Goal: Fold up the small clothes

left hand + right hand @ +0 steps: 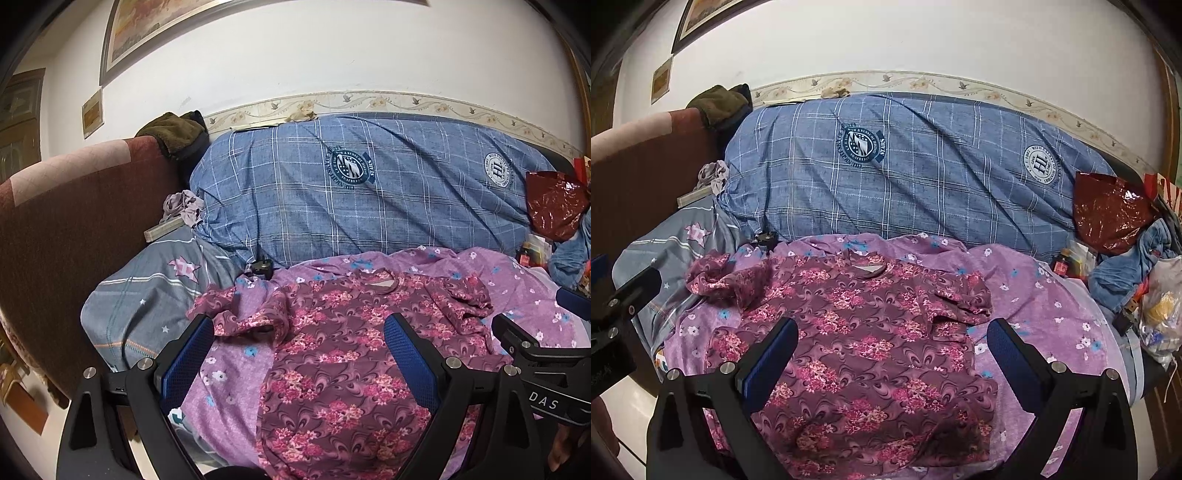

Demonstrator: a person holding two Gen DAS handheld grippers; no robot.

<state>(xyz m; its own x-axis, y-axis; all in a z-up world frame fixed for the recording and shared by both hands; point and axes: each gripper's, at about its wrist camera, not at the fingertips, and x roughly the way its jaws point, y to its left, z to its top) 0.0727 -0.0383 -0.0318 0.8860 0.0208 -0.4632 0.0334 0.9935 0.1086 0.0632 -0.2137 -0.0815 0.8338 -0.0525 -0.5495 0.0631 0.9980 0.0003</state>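
— Any bags or containers?

— A crumpled dark red plastic bag (1110, 212) at the bed's right edge against the blue plaid duvet (923, 166), and a clear plastic bag (1161, 314) nearer the right corner with something yellow inside; I cannot tell what.

— Where is the garment?

— The maroon floral top (857, 332) lies flat on the lilac flowered sheet (1052, 314), neckline toward the duvet, hem at the near edge, left sleeve bunched.

— And the grippers?

— The left gripper (299, 354) hovers over the top's left side, fingers wide apart, holding nothing. The right gripper (892, 354) hangs over its lower middle, equally spread and empty.
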